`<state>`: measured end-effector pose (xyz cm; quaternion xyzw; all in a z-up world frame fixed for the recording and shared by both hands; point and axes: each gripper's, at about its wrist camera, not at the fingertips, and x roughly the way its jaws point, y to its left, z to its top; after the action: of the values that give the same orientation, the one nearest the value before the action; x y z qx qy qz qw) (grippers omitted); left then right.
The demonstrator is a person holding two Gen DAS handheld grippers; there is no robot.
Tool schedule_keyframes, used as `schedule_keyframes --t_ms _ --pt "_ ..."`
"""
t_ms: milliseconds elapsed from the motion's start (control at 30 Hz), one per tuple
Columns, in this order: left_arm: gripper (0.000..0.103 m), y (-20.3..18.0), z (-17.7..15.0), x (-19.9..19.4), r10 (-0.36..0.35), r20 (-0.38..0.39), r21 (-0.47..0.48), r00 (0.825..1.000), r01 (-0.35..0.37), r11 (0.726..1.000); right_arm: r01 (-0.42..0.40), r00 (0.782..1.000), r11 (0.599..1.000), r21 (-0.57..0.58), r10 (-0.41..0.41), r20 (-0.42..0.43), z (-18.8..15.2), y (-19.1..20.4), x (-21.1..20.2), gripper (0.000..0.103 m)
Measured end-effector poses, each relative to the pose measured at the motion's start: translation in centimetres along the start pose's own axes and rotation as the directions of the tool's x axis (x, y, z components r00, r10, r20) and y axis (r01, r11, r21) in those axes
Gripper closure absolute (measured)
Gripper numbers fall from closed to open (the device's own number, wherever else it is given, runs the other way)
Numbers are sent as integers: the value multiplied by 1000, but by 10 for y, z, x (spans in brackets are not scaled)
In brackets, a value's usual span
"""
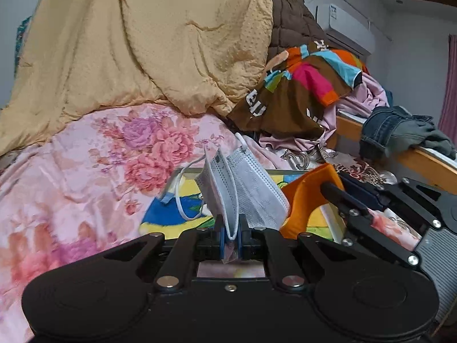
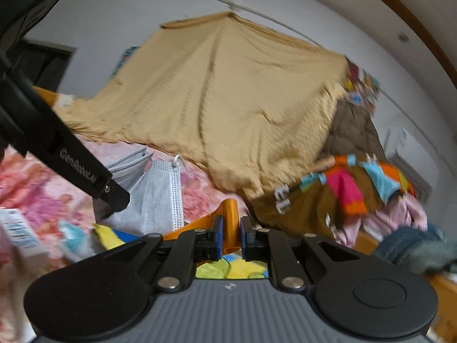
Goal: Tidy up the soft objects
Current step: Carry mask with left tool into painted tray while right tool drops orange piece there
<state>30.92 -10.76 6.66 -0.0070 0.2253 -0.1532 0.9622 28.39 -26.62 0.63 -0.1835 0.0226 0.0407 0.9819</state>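
**Mask and orange cloth lifted together over the bed**

Mask (image 1: 245, 188) hangs pinched by its edge in the left gripper (image 1: 230, 235), whose jaws are nearly closed on the grey fabric, one ear loop dangling to the left of it. To the right of the mask, the right gripper (image 2: 230, 235) has its jaws narrowed onto a fold of the orange cloth (image 2: 228, 214), which stands up between the blue pads. Both items are carried just above a bright yellow-and-blue picture panel (image 1: 171, 217) lying on the bed.

The step in hand looks like transport: each gripper has a small soft item and is bringing it away from the clutter, the blur in the right wrist view agreeing with quick movement. The next move probably calls for choosing a spot for them, lowering each one until it rests, and only then letting go; the mask is light and its loop could snag on a finger.

The surface is a bed with a pink floral sheet (image 1: 85, 171). Behind the mask rises a tan quilt (image 1: 142, 43); right of it lie a brown, multicoloured garment (image 1: 300, 85), pale pink cloth and jeans (image 1: 400, 131) over a wooden rail. An air conditioner (image 1: 345, 25) sits on the grey wall.
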Motion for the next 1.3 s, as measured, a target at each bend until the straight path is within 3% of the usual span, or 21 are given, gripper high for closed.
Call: schedule_keyframes --t_ms 267,400,567,933,1100,1300 --pt "95 -27 1 98 -46 -32 -22 998 45 999 67 989 988 137 -47 -139 -27 -49 44 89" --pt "95 -35 -5 138 -65 -96 -53 993 61 997 59 967 974 219 -1 -256 -45 -70 62 89" --pt "95 -50 -12 171 -52 -190 19 980 56 998 59 930 946 319 64 -362 -68 -89 73 88" --pt "93 -62 -19 188 -14 -290 62 957 34 997 64 906 922 382 108 -410 -72 -106 80 80" --pt "84 -64 -20 188 -7 -315 56 949 26 998 76 902 918 388 103 -420 -72 -106 81 77" --pt "63 -61 -18 177 -14 -272 51 962 29 998 84 901 916 393 99 -423 -70 -109 81 57"
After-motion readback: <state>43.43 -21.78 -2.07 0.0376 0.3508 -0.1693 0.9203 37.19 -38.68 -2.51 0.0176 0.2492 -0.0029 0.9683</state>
